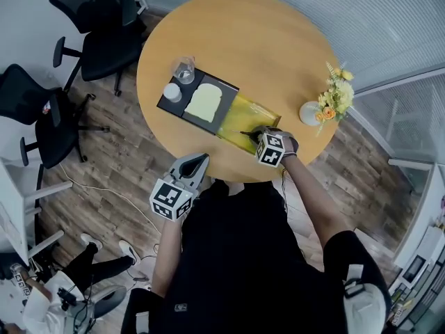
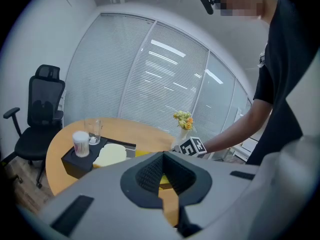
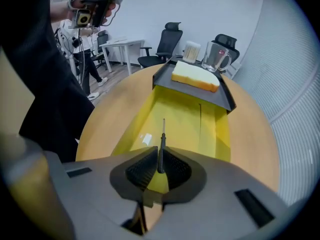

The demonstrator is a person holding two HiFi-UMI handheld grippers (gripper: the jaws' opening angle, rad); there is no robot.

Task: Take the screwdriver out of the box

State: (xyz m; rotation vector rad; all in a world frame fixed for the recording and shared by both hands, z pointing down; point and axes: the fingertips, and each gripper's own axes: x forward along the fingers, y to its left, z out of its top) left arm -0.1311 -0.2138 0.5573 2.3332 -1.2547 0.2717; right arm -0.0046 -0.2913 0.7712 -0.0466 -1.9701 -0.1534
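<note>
A shallow yellow box (image 1: 243,114) lies open on the round wooden table (image 1: 264,40), next to a black tray (image 1: 226,90). My right gripper (image 1: 257,135) hovers over the box's near end, shut on a thin dark screwdriver (image 1: 247,133). In the right gripper view the screwdriver (image 3: 161,143) sticks out forward from between the pads of the right gripper (image 3: 160,171), its tip over the yellow box floor (image 3: 185,116). My left gripper (image 1: 199,163) is held off the table's near edge by my body, shut and holding nothing (image 2: 162,186).
The black tray carries a slice of bread (image 1: 203,101), a white cup (image 1: 172,92) and a glass (image 1: 184,69). A vase of yellow flowers (image 1: 334,97) stands at the table's right edge. Office chairs (image 1: 97,26) stand to the left; another person (image 1: 76,284) is at lower left.
</note>
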